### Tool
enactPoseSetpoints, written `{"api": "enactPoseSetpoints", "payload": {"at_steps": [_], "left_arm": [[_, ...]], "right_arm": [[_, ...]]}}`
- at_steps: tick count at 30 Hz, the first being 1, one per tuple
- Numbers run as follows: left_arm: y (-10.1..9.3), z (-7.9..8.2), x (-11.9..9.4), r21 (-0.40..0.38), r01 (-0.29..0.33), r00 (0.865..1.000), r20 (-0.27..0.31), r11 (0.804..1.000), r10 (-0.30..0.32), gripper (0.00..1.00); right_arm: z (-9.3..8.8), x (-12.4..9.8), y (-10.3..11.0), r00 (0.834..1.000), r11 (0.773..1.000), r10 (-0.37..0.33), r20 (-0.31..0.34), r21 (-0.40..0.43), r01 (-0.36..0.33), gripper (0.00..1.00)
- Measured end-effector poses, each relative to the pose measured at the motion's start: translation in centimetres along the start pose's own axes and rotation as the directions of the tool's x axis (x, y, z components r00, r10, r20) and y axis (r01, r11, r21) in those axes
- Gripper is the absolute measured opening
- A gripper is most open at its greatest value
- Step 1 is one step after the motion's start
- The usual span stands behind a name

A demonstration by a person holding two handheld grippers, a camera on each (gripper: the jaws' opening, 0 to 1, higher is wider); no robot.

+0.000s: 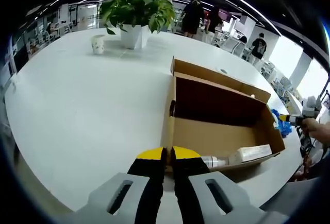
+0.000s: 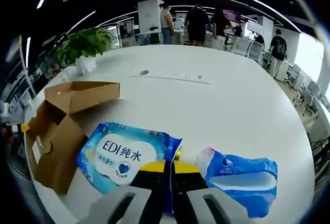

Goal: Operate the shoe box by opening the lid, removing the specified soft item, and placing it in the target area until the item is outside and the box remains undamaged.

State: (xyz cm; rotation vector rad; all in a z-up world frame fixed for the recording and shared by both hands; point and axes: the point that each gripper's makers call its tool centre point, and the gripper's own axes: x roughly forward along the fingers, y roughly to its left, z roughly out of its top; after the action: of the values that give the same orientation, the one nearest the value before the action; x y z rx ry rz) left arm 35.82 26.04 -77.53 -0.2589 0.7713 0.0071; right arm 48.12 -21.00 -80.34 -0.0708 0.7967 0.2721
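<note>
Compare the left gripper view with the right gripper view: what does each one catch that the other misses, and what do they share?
Left gripper view: the open box's inside, with a bottle and a white carton at its near wall, and a paper cup by the plant.
Right gripper view: two blue wet-wipe packs, a larger one and a smaller one, lying on the table beside the box.
Both: the shoe box, the potted plant and the white table.
</note>
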Motion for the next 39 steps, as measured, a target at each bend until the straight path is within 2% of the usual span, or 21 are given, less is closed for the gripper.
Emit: {"api": "enactPoseSetpoints", "payload": {"at_steps": [14,39], "left_arm": [[0.1,0.0,0.0,0.002,-0.001,1.0,-0.001,1.0,0.001,0.03],[-0.1,0.0,-0.1,-0.009,0.007,1.0,0.0,1.0,-0.007,0.03]], "right_arm": [[-0.9,0.8,-0.7,1.0,1.0,-0.008,-0.023,-0.016,0.008,0.0],[-1.0,1.5,-1.1,0.999,0.999,-0.006,-0.035,-0.031,0.005,0.0]]}}
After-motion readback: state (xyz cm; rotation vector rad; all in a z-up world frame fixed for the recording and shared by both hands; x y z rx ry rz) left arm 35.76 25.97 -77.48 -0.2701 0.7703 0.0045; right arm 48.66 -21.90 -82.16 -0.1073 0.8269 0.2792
